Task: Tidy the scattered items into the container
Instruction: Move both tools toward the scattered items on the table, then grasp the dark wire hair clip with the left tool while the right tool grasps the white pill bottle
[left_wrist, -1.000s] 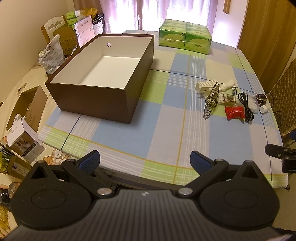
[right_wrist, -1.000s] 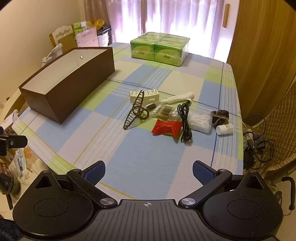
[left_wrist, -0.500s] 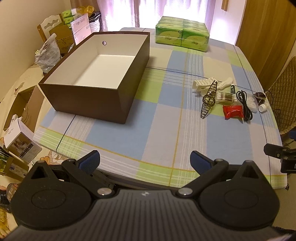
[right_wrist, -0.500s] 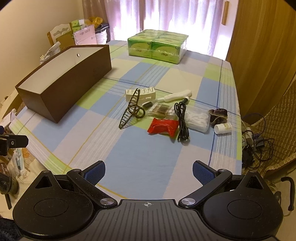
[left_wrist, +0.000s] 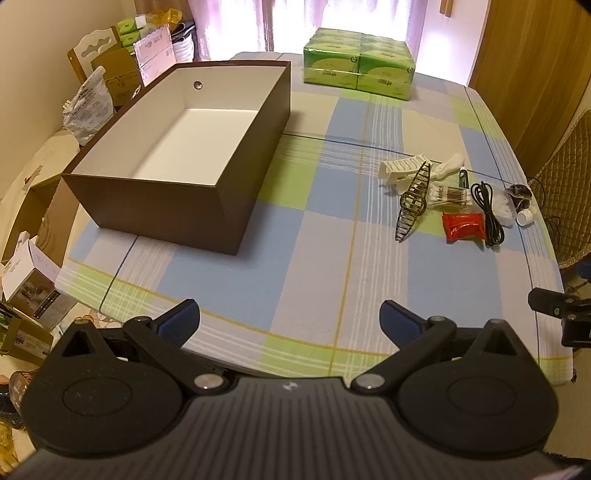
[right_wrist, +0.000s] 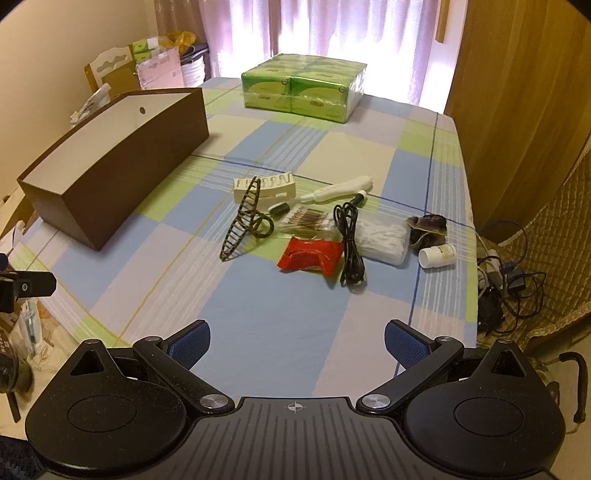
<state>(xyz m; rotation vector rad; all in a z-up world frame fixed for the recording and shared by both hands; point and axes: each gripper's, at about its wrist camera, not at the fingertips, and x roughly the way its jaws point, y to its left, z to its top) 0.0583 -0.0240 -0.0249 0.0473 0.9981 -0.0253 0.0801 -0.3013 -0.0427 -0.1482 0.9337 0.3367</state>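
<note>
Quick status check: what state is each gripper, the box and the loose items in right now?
left gripper: open, empty
right gripper: open, empty
brown box: open-topped, empty
red packet: lying on the tablecloth
black cable: bundled, on the tablecloth
white bottle: on its side

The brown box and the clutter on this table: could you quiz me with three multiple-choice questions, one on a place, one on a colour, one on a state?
1. Where does the black cable lie?
A. inside the brown box
B. just right of the red packet
C. on the green tissue packs

2. What colour are the box's inner walls?
A. white
B. red
C. green

3. How stands the right gripper?
A. shut on the cable
B. shut on nothing
C. open, holding nothing

Answers: 1 B, cable beside the packet; 2 A, the lining shows white; 3 C, fingers spread apart over bare cloth.
</note>
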